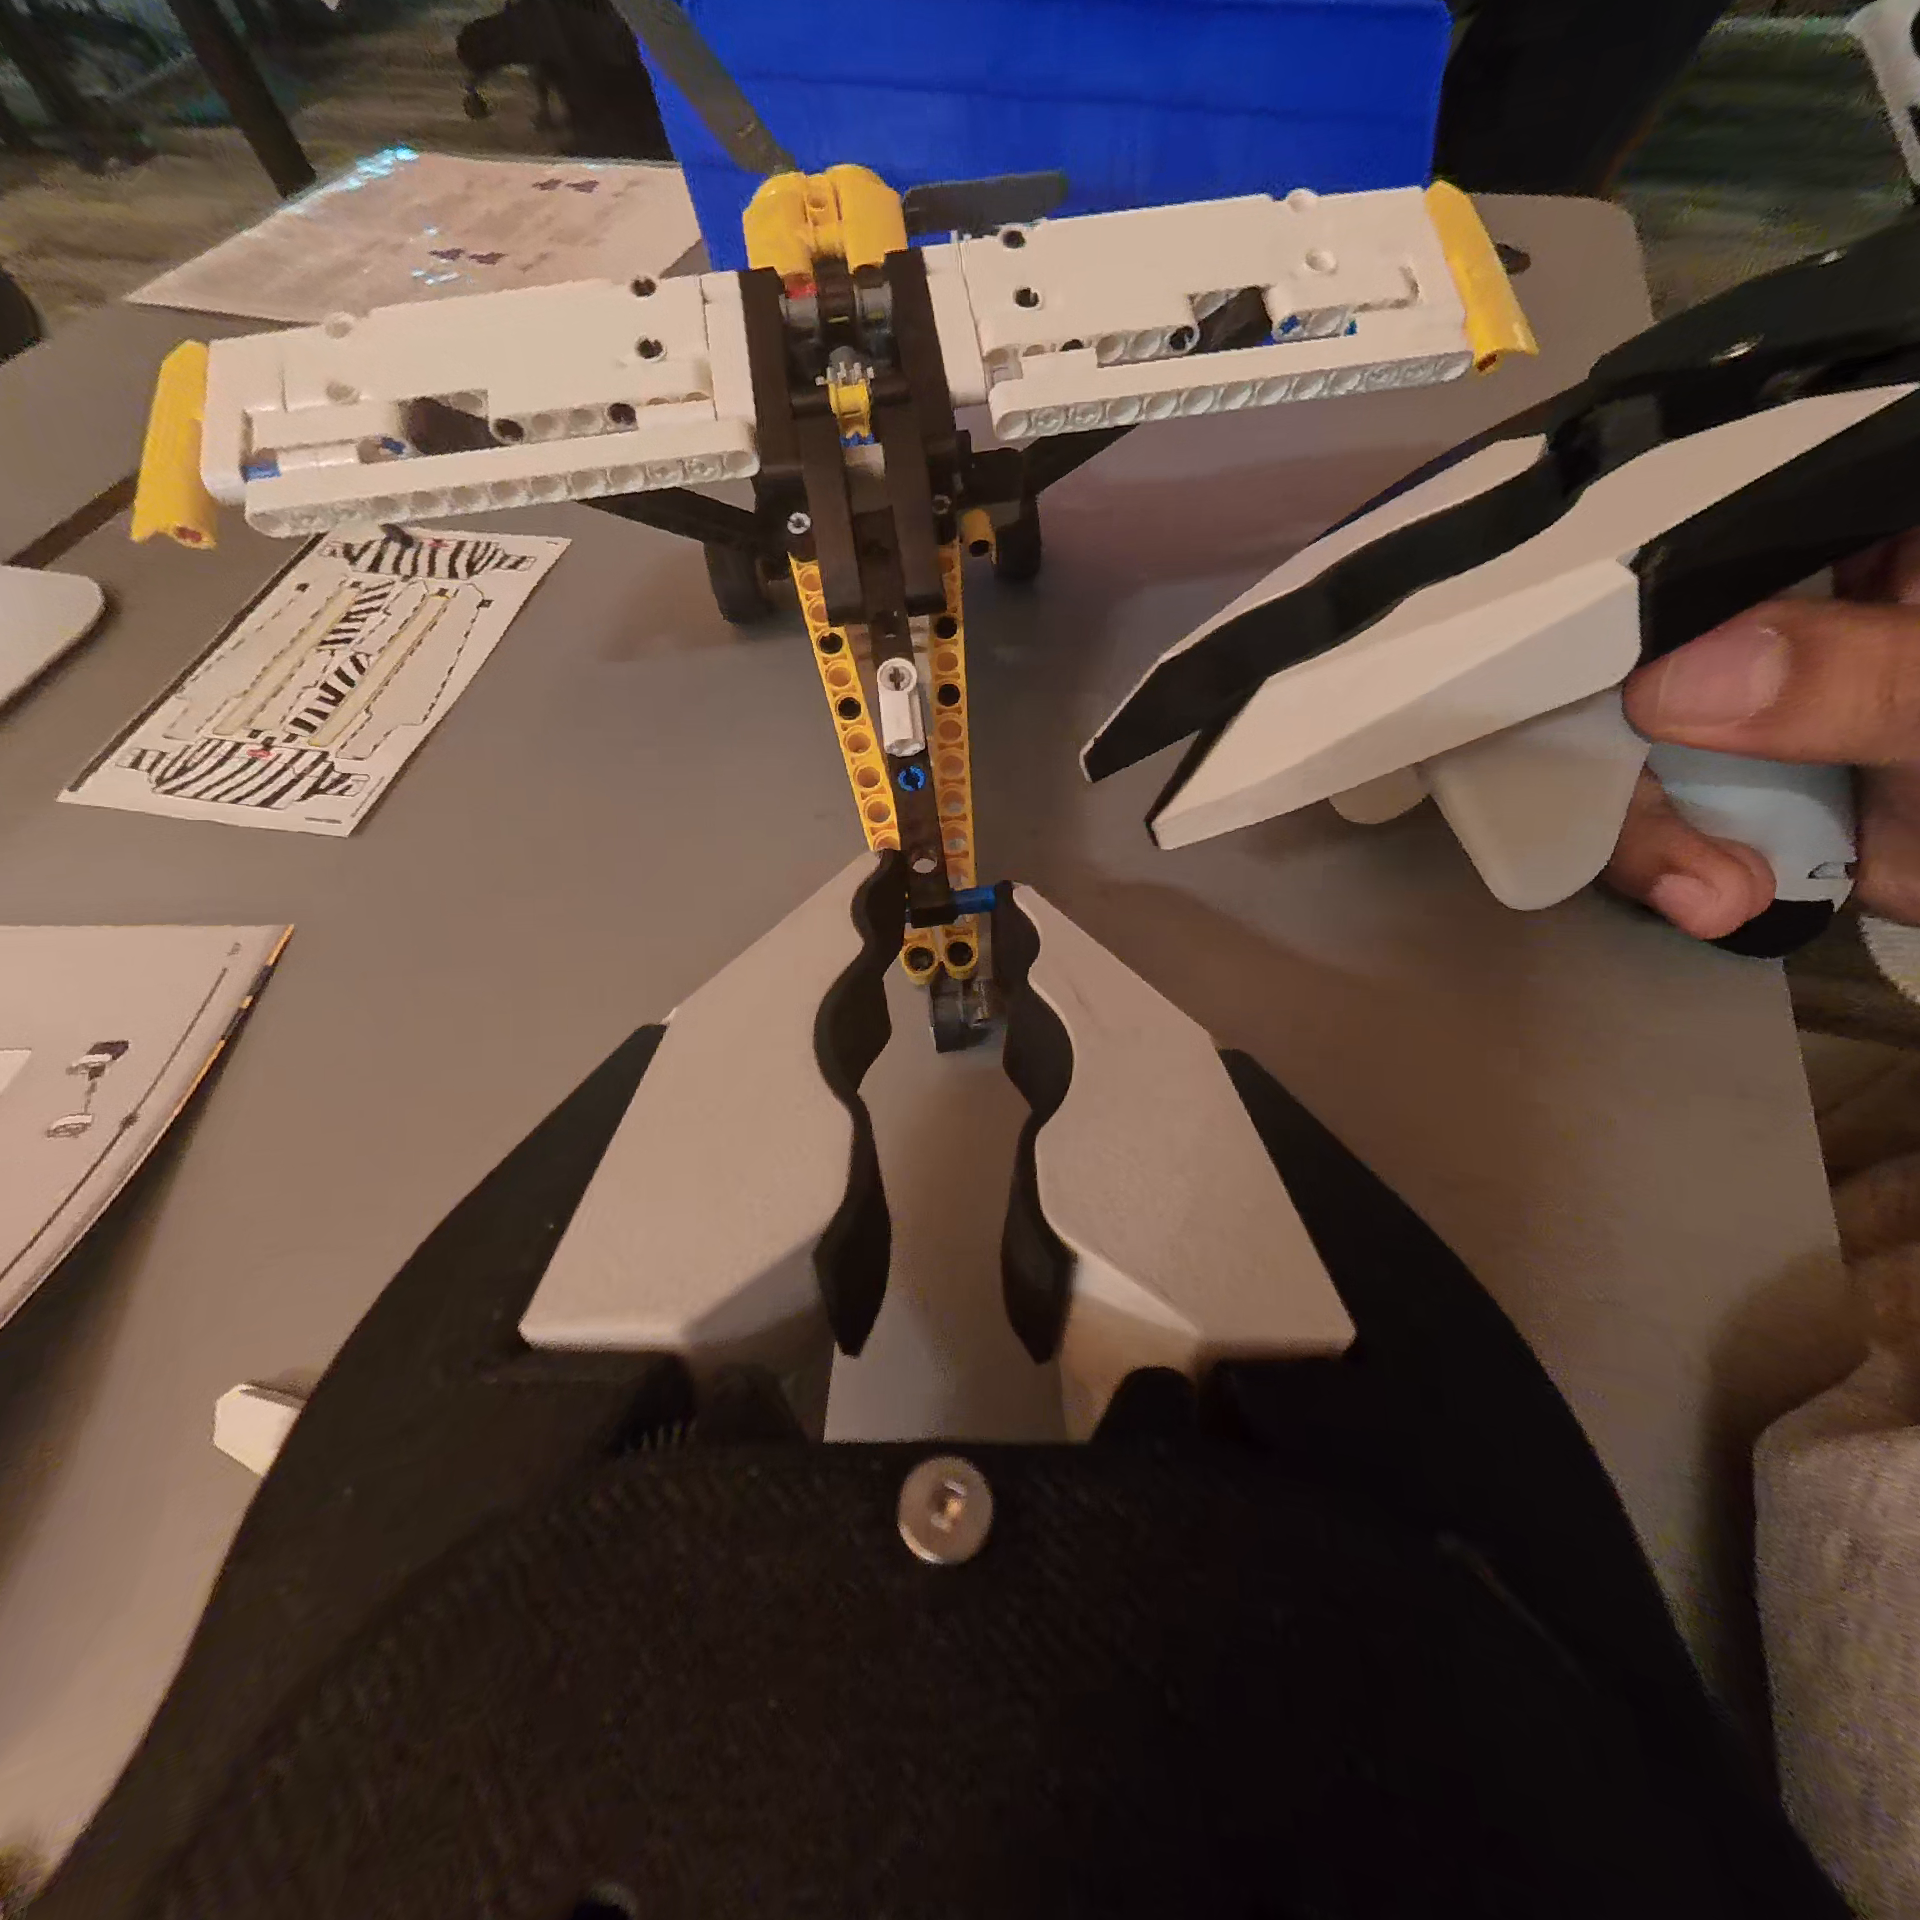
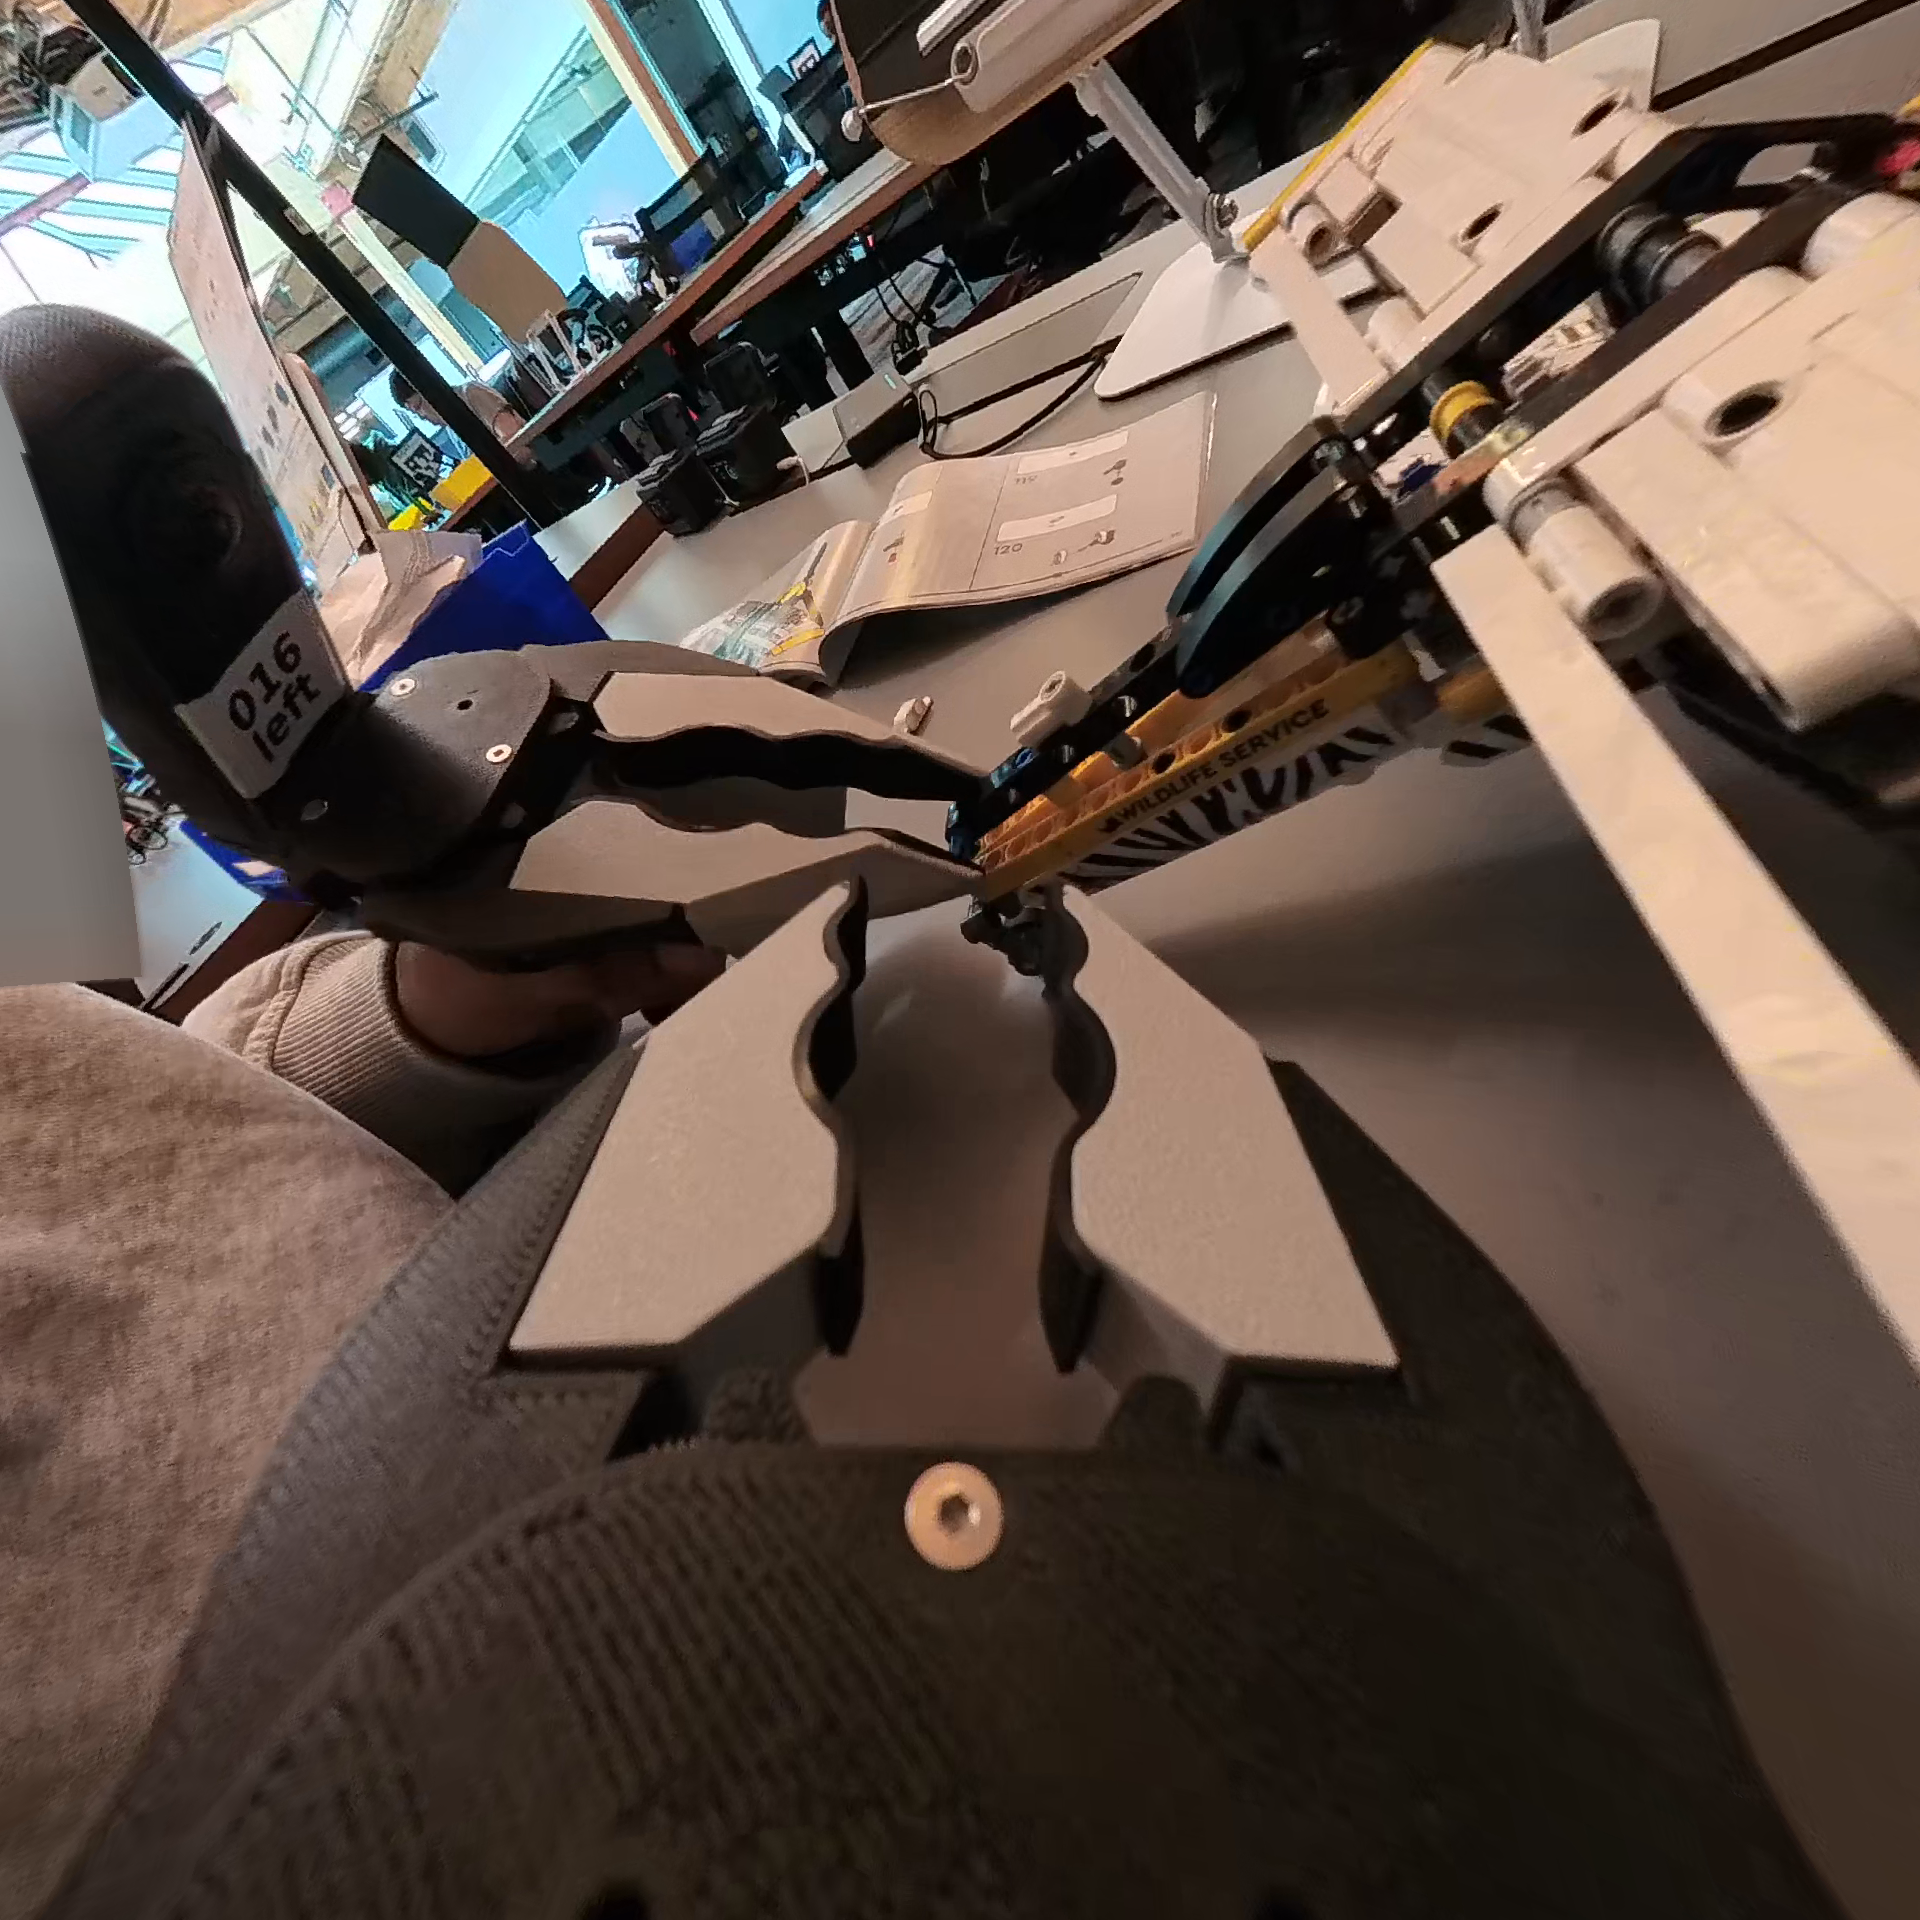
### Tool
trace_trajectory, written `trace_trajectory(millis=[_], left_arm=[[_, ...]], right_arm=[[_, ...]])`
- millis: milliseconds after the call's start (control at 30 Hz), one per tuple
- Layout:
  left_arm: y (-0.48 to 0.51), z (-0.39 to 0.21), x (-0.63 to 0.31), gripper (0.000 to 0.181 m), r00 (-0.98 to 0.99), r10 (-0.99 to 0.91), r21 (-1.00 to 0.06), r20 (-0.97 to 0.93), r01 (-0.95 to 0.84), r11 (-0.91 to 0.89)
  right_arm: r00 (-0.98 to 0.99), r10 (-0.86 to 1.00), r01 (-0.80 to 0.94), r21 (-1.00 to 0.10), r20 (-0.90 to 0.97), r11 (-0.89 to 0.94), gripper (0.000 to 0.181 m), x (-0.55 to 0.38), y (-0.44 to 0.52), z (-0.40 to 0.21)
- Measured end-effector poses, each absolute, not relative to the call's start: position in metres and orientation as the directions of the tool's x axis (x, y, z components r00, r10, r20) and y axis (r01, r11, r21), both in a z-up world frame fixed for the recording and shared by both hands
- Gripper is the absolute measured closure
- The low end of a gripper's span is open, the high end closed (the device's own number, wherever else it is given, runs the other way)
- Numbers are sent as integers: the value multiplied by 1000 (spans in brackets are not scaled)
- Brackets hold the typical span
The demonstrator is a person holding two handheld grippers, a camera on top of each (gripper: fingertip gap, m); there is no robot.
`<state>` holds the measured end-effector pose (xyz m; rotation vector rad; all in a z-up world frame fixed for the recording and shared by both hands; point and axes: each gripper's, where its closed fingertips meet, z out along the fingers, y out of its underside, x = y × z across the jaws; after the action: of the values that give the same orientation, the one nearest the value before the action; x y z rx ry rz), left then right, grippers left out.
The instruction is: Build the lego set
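Yellow and black beams make up the tail boom of the lego plane (image 1: 883, 644), which stands on the grey counter (image 1: 520, 1039) with its white wings spread across my left view and its nose toward a blue bin (image 1: 1039, 94). My left tongs (image 1: 940, 914) pinch the tail end of that boom; a small blue pin sits right at the right finger's tip, and the dark grey piece under the tail is half hidden between the fingers.

My right tongs (image 1: 1127, 800) hover just right of the boom, apart from it. From the left view their tips look slightly parted; in the right view the fingers stand spread with nothing between them, and the tips reach the tail's underside, where I cannot tell whether they touch it. A hand (image 1: 1766, 748) grips the handle, cut off by the frame edge.

The plane's wheels are mostly hidden beneath the wings, and the propeller blade runs out of frame at the top. In the right view the wing fills the right side, blurred and cropped.

A zebra-striped sticker sheet (image 1: 312, 686) lies left of the boom, an open instruction booklet (image 2: 1018, 530) beyond it, and a small white piece (image 2: 914, 713) sits loose on the counter near the left tongs.
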<state>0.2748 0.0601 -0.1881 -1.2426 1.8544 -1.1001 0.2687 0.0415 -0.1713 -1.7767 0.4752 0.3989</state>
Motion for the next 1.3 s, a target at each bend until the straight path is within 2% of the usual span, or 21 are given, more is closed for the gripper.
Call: trace_trajectory(millis=[300, 367, 433, 600, 700, 833, 900, 967, 1167, 1300], left_arm=[[57, -187, 274, 163, -350, -932, -895, -97, -379, 235], [57, -181, 272, 142, -350, -932, -911, -96, -347, 224], [63, -173, 271, 135, -330, -941, -926, -75, -327, 188], [90, -147, 264, 133, -295, -948, -959, 117, -281, -31], [104, -146, 260, 131, -304, -932, -947, 196, -305, -99], [108, -152, 251, 131, -326, -915, -934, 238, -335, -124], [96, -155, 241, 150, -401, -878, -929, 261, -351, -116], [86, -150, 235, 154, -452, -842, -932, 295, -329, -150], [50, -134, 218, 151, -566, -736, -923, 372, -307, -231], [30, -138, 211, 150, -609, -699, -922, 374, -326, -209]], right_arm=[[852, -109, -522, -821, -512, -230, 148, 269, 42, -172], [858, -112, -512, -829, -500, -224, 147, 269, 41, -171], [868, -113, -496, -841, -483, -215, 147, 269, 41, -169], [909, -128, -417, -880, -398, -227, 147, 262, 40, -167], [941, -159, -331, -909, -298, -253, 145, 259, 42, -169], [965, -208, -220, -927, -160, -304, 138, 255, 45, -174], [968, -234, -161, -934, -87, -318, 133, 255, 45, -175], [972, -234, -105, -942, -29, -319, 134, 252, 45, -173], [980, -198, -53, -957, 4, -284, 140, 246, 47, -166], [983, -182, -55, -942, 6, -331, 140, 246, 53, -174]])
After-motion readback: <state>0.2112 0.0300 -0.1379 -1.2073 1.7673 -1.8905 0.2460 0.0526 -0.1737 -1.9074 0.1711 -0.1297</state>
